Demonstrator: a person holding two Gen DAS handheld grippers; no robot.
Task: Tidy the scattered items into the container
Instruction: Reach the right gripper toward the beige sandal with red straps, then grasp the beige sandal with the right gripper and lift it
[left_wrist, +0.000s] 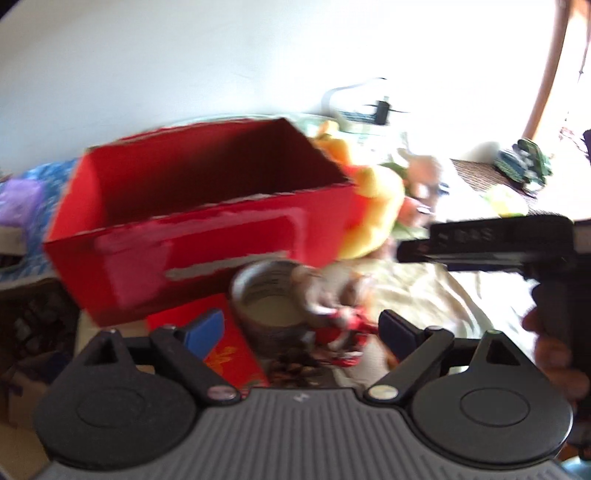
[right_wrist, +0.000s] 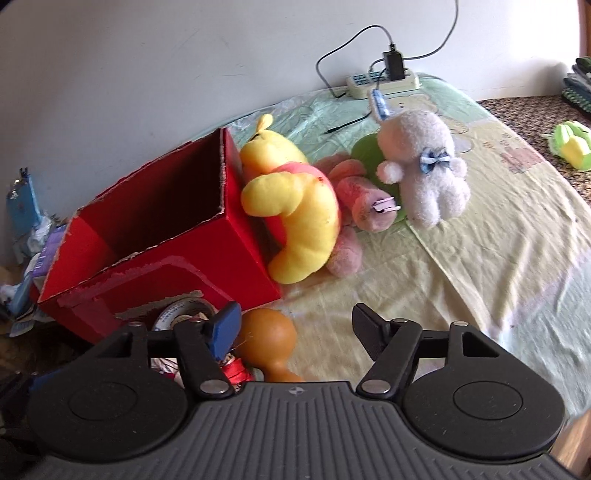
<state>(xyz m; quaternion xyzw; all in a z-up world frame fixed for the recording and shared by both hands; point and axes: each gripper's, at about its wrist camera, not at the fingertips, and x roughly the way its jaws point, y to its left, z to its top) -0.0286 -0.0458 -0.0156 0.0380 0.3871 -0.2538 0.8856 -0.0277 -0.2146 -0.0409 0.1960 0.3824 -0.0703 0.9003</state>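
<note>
An open red cardboard box (left_wrist: 207, 229) (right_wrist: 177, 266) stands on the bed, and nothing shows inside it. A yellow plush bear (right_wrist: 295, 214) (left_wrist: 373, 206) leans on its right side, with a pink plush (right_wrist: 354, 210) and a white plush (right_wrist: 424, 166) further right. In front of the box lie a tape roll (left_wrist: 269, 302) (right_wrist: 181, 310), a brown gourd (right_wrist: 269, 341) and a red tassel (left_wrist: 347, 332). My left gripper (left_wrist: 301, 330) is open, low over the tape roll. My right gripper (right_wrist: 295, 330) is open above the gourd. The left wrist view is blurred.
A power strip (right_wrist: 382, 79) with a plugged charger and cables lies at the wall. A flat red packet (left_wrist: 221, 343) lies beside the tape. Clutter is piled left of the box (right_wrist: 26, 236). A green-yellow toy (right_wrist: 570, 146) sits far right. The other gripper's black body (left_wrist: 517, 243) crosses the left wrist view.
</note>
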